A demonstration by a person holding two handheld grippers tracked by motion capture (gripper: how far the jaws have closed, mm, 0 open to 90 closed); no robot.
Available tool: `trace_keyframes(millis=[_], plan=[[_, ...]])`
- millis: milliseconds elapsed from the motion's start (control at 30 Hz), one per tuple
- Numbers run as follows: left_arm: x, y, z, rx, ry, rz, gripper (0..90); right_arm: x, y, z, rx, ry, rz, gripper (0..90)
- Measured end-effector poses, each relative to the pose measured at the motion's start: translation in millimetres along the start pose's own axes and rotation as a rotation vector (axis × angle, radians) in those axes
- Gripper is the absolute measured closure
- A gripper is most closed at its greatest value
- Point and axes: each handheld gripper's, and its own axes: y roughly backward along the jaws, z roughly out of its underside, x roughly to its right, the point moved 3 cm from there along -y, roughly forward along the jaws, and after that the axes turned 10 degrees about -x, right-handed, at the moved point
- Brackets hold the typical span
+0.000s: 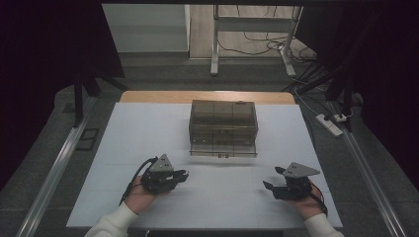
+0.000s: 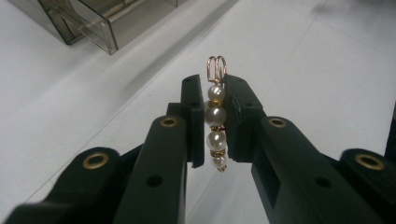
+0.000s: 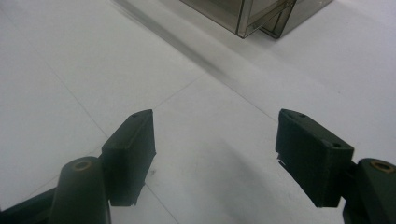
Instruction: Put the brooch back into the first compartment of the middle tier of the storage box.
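Pearl-and-gilt-wire hair clip (image 2: 215, 122) pinched between the two black jaws of the left gripper (image 2: 215, 126), four beads in a row running along the jaws, looped wire end protruding beyond the tips. Left gripper (image 1: 170, 176) hovering low over the white table mat (image 1: 148, 133), near its front edge, left of centre. Right gripper (image 3: 215, 154) resting with jaws spread wide, nothing between them, over the same mat; seen from above at the front right (image 1: 276, 185), well apart from the left one. Smoky translucent drawer box (image 1: 223, 126) standing mid-table beyond both grippers, lowest drawer (image 1: 223, 149) pulled partly out toward the person.

Handling, as judged: clip probably very light, rigid along its wire spine, yet delicate; rounded glossy beads likely slippery and inclined to roll or pivot under pressure. Safest hold probably across the bead row, as now, squeezing only gently, or on the bare wire loop.
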Motion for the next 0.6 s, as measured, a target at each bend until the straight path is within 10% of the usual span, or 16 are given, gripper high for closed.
trace_keyframes(millis=[600], plan=[[-5.5,5.4,-6.0,0.063,0.036,-0.006,78.5,-0.4,-0.2,-0.3,0.001,0.003,0.0,28.2]])
